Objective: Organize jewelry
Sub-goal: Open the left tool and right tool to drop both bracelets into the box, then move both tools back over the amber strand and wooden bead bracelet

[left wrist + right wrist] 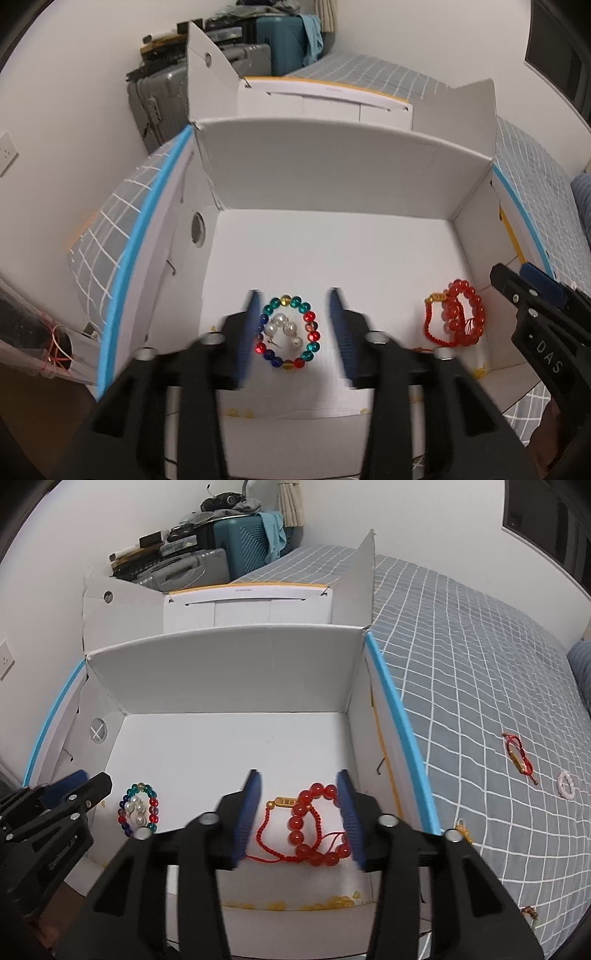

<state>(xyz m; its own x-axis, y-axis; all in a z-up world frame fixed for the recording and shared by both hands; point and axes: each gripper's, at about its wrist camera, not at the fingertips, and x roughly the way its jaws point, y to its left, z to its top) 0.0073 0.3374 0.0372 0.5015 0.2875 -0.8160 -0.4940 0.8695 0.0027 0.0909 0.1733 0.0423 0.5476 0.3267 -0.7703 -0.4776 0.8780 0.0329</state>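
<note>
- The white cardboard box (229, 746) sits open on a bed, and every piece inside lies on its floor near the front wall
- A bracelet of mixed green, blue, red and yellow beads (288, 331) lies toward the box's left side, flat, with a short string of pearl beads (285, 328) resting inside its ring
- A red bead bracelet (317, 823) lies toward the box's right side, tangled with a red cord bracelet (273, 834) that carries a small gold tag; the two touch and overlap
- The left hand-held gripper (295, 332) hangs over the box's left part with its blue pads apart; the mixed bead bracelet lies between them, no pad pressing on it
- The right hand-held gripper (301, 812) hangs over the box's right part, pads apart too; the red beads lie between them, and whether the right-side pad brushes the beads I cannot tell
- Small yellow beads (332, 902) lie along the box's front edge, just outside the floor
- On the grey checked bedcover (480, 664) to the right of the box lie another red cord bracelet (519, 758) and a small white bead ring (566, 783), well apart from the box
- Behind the box stand suitcases (236, 542) stacked with clutter
</note>
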